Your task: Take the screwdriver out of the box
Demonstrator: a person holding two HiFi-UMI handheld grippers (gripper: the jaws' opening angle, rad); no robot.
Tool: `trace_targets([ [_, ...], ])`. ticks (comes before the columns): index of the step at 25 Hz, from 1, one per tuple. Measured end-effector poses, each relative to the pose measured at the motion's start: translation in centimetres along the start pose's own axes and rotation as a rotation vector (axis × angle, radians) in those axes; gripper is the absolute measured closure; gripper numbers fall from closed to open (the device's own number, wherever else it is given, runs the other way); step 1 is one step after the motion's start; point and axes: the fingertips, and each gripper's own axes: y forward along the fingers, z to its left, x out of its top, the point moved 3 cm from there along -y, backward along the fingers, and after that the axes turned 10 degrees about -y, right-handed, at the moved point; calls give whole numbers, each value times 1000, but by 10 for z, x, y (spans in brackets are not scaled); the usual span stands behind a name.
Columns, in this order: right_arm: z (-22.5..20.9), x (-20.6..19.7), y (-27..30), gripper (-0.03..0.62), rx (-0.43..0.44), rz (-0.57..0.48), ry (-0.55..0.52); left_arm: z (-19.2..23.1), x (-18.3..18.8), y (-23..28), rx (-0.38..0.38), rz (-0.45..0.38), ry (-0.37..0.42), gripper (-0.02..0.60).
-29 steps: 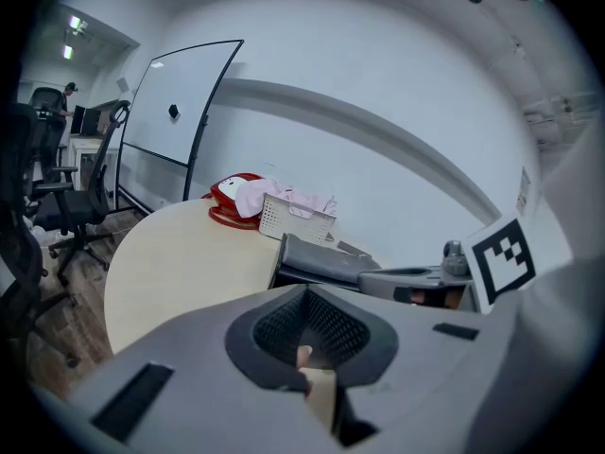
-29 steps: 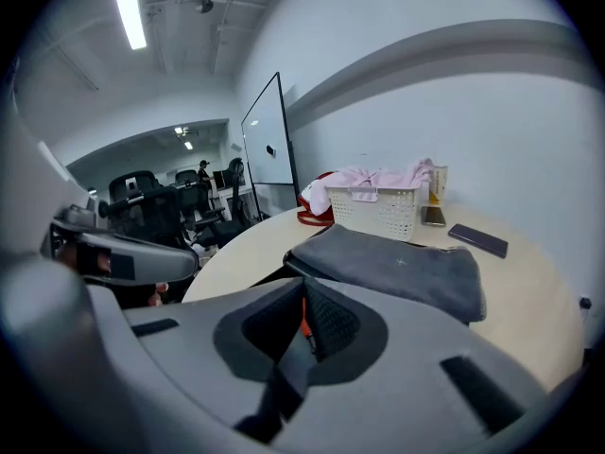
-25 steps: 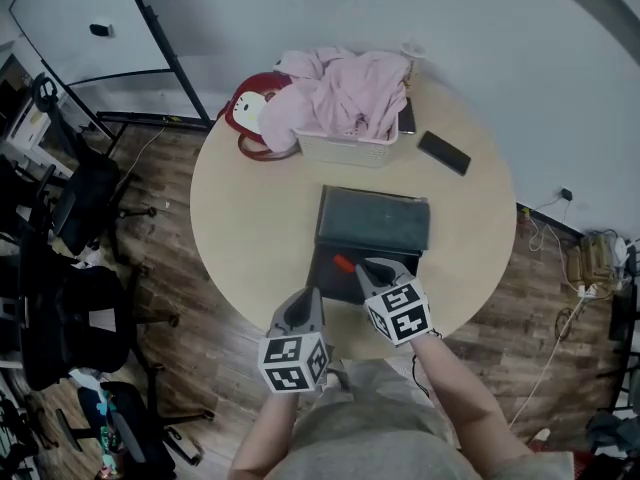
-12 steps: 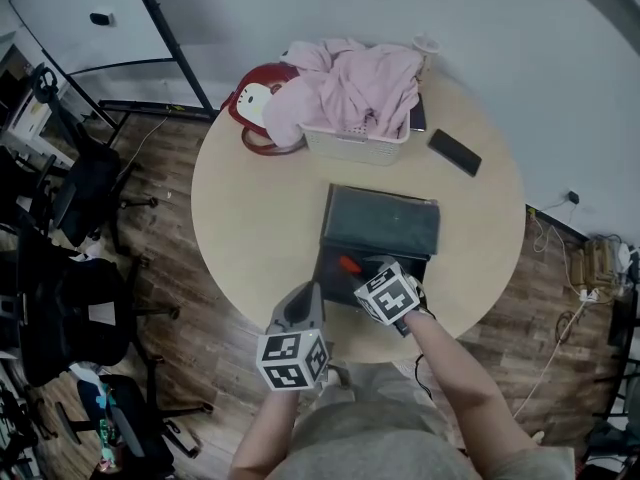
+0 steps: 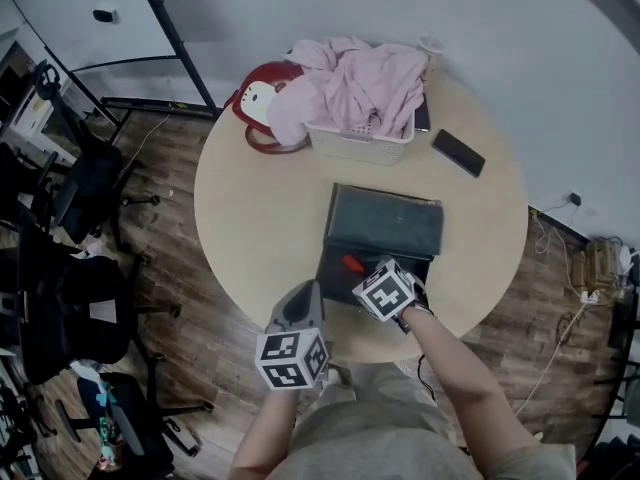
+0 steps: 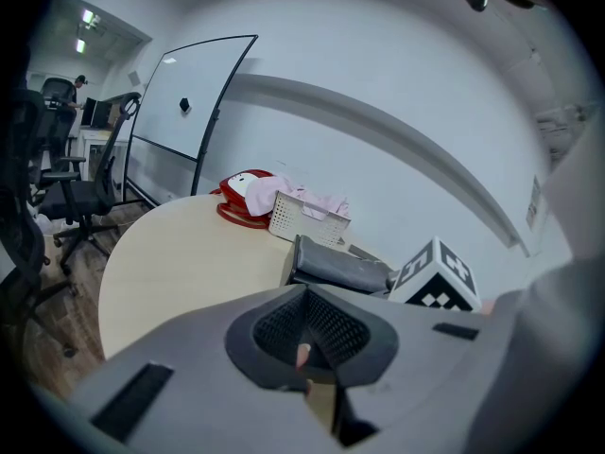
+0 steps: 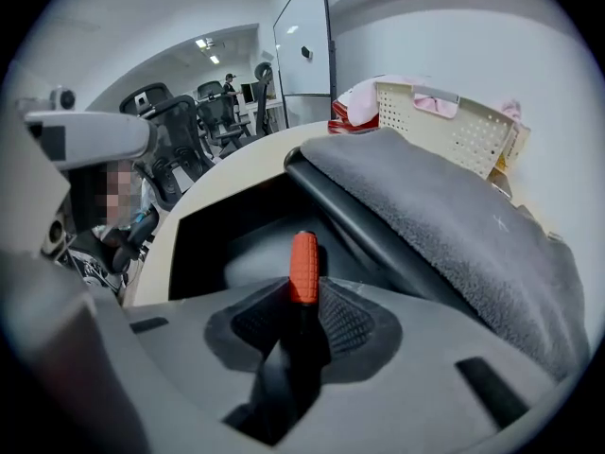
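Screwdriver location: inside the open black box, which stands on the near half of the round beige table. Its orange ribbed handle points up and away from the right gripper's camera; the shaft is hidden by the jaws. In the head view the handle shows as an orange spot at the box's front left.

Right gripper: angled steeply down into the box, jaws closing, with the handle's lower end between them. Both pads lie against the handle's sides, so the claw is grasping the screwdriver. From the head view this gripper sits over the box's front edge, and its marker cube covers part of the opening.

Left gripper: clenched, pads meeting in a thin seam with nothing between them. It hangs at the table's near edge, left of the box and apart from it.

Box lid: folded back, grey padded lining uppermost.

Other items on the far side of the table: a white basket heaped with pink clothing, a red bag just to its left, and a dark phone to its right.
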Motion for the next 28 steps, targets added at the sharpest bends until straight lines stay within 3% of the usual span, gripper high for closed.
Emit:
trace_targets([
  [12, 10, 2, -35, 511, -90, -113, 65, -3, -3, -24, -19, -11, 14, 583],
  [28, 28, 9, -140, 513, -352, -399, 199, -32, -11, -74, -87, -38, 81, 583],
])
